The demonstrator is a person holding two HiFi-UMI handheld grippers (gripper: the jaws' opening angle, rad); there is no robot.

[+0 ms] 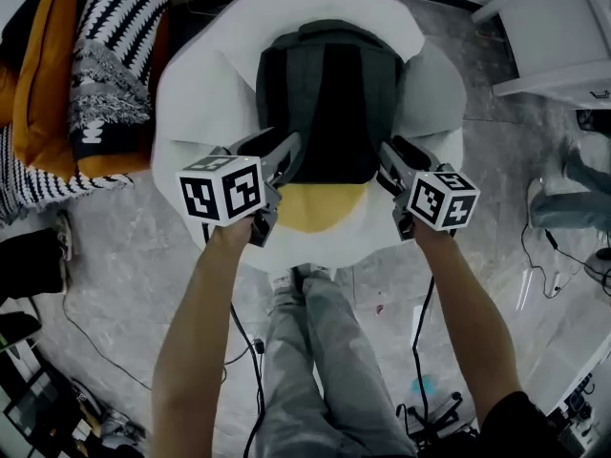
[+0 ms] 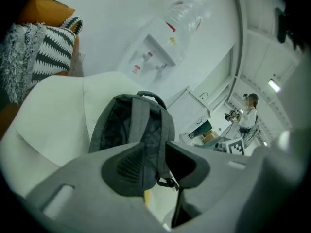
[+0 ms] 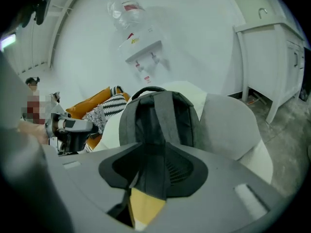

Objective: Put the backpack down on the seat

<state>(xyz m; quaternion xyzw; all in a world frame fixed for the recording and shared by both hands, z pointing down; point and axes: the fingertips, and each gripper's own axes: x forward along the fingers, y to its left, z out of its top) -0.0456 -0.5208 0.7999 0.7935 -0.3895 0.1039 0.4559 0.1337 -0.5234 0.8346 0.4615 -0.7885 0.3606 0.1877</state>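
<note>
I am holding left gripper (image 1: pixel 284 160) and right gripper (image 1: pixel 393 160) spread, empty; backpack (image 1: pixel 329 98) at twelve o'clock on seat (image 1: pixel 200 93); retreat straight, avoiding straps (image 3: pixel 167 115).

grey mottled floor (image 1: pixel 124 275) underfoot, black cables (image 1: pixel 95 344) trailing across it. a white cabinet (image 1: pixel 558 36) stands at right, a water dispenser (image 3: pixel 142 52) against the white wall (image 3: pixel 199 23), orange cushions (image 1: pixel 43 74) and black-and-white throws (image 1: pixel 115 55) heaped left.

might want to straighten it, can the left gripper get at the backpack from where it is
Probably yes. The left gripper is open and close beside the backpack, which stands on the chair; nothing shows between them.
</note>
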